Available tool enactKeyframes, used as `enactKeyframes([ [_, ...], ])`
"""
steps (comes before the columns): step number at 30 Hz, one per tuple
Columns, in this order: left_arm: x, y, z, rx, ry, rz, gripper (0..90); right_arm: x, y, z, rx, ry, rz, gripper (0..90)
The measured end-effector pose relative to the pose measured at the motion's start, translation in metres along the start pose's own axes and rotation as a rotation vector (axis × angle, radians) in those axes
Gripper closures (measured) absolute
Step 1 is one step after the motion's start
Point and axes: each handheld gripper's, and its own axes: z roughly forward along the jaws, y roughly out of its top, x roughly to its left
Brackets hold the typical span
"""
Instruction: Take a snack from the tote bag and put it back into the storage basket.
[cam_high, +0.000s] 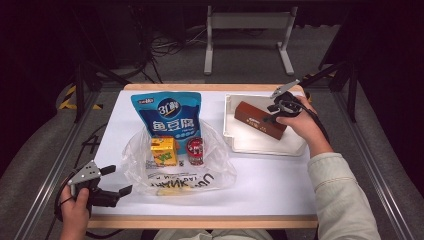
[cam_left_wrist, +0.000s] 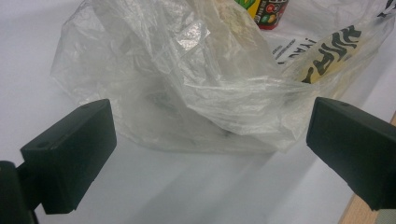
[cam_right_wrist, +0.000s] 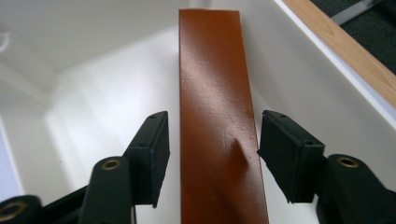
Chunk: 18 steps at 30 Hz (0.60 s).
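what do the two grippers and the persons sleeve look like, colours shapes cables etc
Both grippers are black, hand-held, each topped by a grey three-cornered plate. The left gripper has blocky, matte black jaw pads and a dark cable looping beneath the hand. The right gripper has black pads on arms with brass-coloured rivets, and a dark cable alongside the wrist. The right arm wears a pale cream sleeve.

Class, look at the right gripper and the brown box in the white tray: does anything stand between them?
Nothing visible does. The right gripper is open, one jaw on each side of the brown box in the white tray.
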Motion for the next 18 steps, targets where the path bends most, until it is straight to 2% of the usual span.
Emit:
enactKeyframes([
  [4,0.0,0.002,0.002,-0.001,-0.004,0.001,2.1,0.008,-0.003,-0.011,-0.062,0.026,0.023,52.9],
  [7,0.001,0.003,0.003,-0.003,-0.009,0.014,2.1,0.016,-0.009,-0.016,-0.183,0.066,0.095,63.0],
  [8,0.0,0.003,0.003,-0.005,-0.005,0.008,2.1,0.018,-0.01,-0.018,-0.197,0.076,0.117,65.3],
  [10,0.0,0.003,0.003,-0.005,-0.004,0.008,2.1,0.021,-0.01,-0.02,-0.17,0.076,0.127,71.5],
  [12,0.001,0.003,0.003,-0.007,-0.006,0.01,2.1,0.025,-0.011,-0.02,-0.175,0.079,0.134,76.2],
  [14,0.001,0.003,0.003,-0.008,-0.006,0.01,2.1,0.027,-0.011,-0.02,-0.177,0.078,0.134,77.9],
  [16,0.001,0.003,0.003,-0.007,-0.004,0.009,2.1,0.031,-0.012,-0.018,-0.157,0.07,0.127,86.5],
  [18,0.0,0.003,0.003,-0.007,-0.004,0.009,2.1,0.032,-0.012,-0.016,-0.144,0.059,0.121,89.0],
])
